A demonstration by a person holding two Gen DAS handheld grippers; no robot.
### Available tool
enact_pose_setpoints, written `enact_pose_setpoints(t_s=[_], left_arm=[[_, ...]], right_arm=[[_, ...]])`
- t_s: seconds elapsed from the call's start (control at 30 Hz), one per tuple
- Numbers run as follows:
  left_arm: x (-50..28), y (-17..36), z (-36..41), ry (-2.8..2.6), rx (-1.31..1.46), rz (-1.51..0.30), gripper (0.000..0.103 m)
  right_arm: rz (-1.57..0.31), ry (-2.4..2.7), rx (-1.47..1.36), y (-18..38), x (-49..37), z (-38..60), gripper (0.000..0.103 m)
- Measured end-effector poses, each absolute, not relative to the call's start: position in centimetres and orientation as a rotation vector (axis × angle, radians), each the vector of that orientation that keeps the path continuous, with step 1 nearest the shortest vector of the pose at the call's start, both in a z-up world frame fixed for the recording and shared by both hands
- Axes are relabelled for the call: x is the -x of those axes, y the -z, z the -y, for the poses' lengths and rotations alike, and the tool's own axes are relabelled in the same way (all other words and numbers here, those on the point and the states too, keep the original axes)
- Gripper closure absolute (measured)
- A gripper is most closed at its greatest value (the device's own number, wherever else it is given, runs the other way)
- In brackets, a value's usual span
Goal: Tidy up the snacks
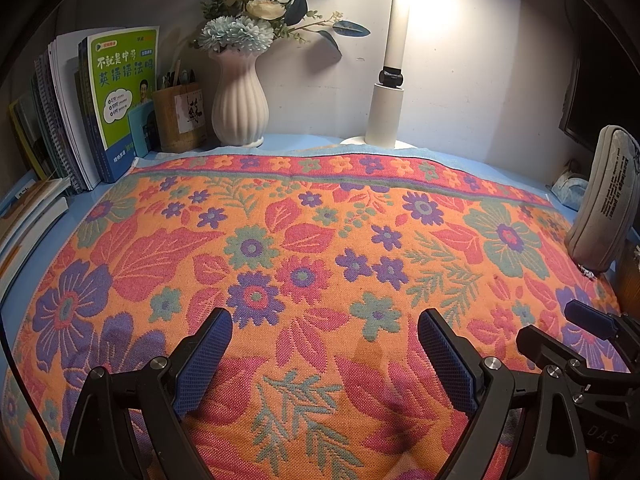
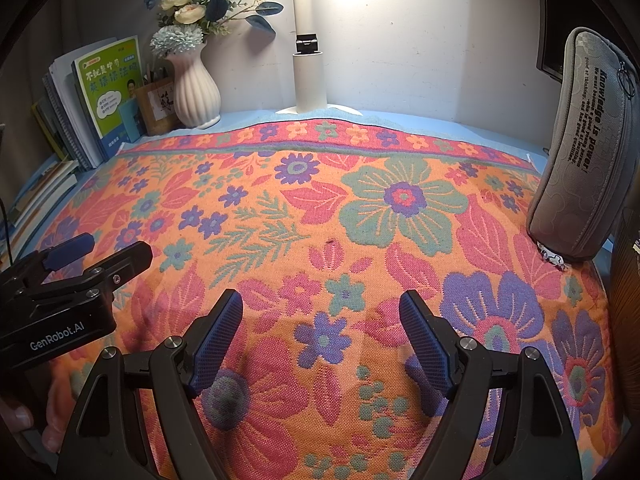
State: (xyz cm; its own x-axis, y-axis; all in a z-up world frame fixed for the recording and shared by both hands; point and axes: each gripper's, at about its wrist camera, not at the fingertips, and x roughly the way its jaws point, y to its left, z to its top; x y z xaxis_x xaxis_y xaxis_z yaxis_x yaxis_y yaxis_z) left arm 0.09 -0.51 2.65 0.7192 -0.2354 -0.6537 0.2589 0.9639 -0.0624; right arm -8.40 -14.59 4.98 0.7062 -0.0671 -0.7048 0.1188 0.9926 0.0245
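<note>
No snacks show in either view. My left gripper (image 1: 325, 316) is open and empty, hovering low over the floral cloth (image 1: 320, 240). My right gripper (image 2: 321, 298) is open and empty over the same cloth (image 2: 320, 208). In the left wrist view the right gripper (image 1: 560, 320) shows at the lower right edge. In the right wrist view the left gripper (image 2: 116, 246) shows at the left edge, held by a hand. A grey zip pouch (image 2: 580, 148) printed "knowledge is power" stands upright at the right edge; it also shows in the left wrist view (image 1: 604, 200).
At the back stand a white ribbed vase of flowers (image 1: 239, 100), a white lamp post (image 1: 390, 100), a wooden pen holder (image 1: 180, 118) and upright books (image 1: 120, 100). More books lie flat at the left (image 1: 28, 216). A dark monitor (image 1: 592, 80) is at the right.
</note>
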Motion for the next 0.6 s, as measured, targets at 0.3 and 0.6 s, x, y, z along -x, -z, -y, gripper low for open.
enact_pose_setpoints(t_s=[0.3, 0.6], left_arm=[[0.01, -2.58, 0.71, 0.274, -0.032, -0.724, 0.01], [0.13, -2.6, 0.8, 0.274, -0.032, -0.721, 0.007]], right_arm=[[-0.781, 0.103, -0.07, -5.02, 8.36, 14.56, 0.022], [-0.783, 0.101, -0.067, -4.9, 8.35, 14.57, 0.022]])
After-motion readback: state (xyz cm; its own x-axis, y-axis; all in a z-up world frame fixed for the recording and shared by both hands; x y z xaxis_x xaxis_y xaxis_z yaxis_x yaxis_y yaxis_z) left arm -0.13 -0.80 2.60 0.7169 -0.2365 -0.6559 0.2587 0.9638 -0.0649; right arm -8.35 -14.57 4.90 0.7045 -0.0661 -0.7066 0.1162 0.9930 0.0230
